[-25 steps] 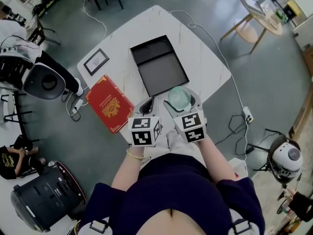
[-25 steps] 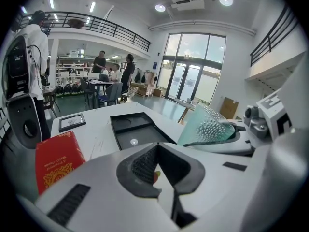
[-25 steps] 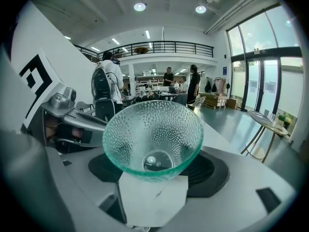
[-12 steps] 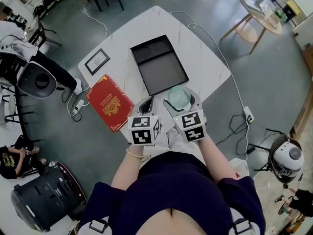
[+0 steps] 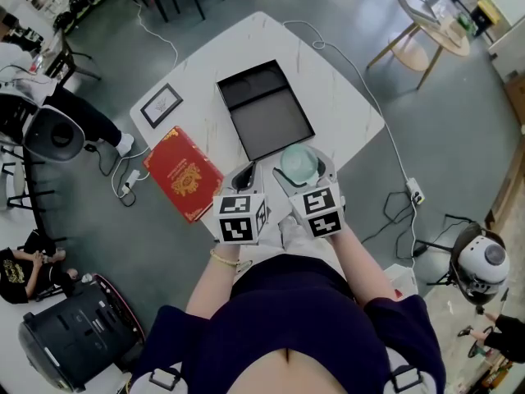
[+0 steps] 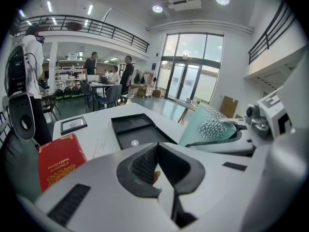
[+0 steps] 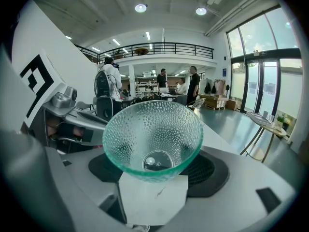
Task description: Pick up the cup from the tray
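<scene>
nothing's moved: cup (image 5: 297, 162) stays pinched in the right gripper's (image 5: 304, 169) fingers over the worktop's (image 5: 336, 97) near edge, off the tray (image 5: 271, 125), left gripper's (image 5: 246, 176) fingers pressed together, so pickup looks done.

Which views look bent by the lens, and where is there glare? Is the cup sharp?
Left gripper view and right gripper view: strong fisheye bending, dark corners. Right gripper view: the cup is sharp; the ceiling lamps glare white. Left gripper view: the glass doors are very bright. Head view: even light, the tray is clear.
</scene>
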The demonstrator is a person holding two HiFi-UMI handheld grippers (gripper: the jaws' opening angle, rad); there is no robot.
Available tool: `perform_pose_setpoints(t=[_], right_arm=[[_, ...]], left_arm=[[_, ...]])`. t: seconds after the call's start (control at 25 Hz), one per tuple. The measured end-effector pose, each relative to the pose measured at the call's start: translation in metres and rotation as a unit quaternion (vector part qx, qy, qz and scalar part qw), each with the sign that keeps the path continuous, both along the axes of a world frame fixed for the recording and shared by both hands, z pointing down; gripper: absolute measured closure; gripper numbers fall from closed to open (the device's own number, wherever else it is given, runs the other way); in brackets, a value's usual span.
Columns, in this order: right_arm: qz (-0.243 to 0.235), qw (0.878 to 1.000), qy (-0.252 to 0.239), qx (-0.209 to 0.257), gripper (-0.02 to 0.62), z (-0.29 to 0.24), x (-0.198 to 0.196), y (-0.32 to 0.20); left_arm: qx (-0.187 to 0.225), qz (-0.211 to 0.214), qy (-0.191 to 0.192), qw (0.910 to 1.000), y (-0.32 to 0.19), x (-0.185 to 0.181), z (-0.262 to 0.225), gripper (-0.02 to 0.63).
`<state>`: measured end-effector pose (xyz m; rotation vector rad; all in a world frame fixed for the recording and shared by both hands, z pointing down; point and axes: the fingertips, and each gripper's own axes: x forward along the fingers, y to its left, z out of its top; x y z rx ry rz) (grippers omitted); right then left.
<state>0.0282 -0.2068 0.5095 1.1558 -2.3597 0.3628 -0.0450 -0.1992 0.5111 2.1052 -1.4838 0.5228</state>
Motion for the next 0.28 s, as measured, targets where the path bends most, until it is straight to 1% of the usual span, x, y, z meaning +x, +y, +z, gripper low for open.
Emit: perform_pose_setpoints(t=[0.28], right_arm=[[0.0, 1.0, 0.002, 0.002, 0.225, 0.0, -0.0024, -0.0016]], left_arm=[[0.001, 0.0, -0.005, 1.0, -0.0014, -0.0028, 0.0013, 0.597]])
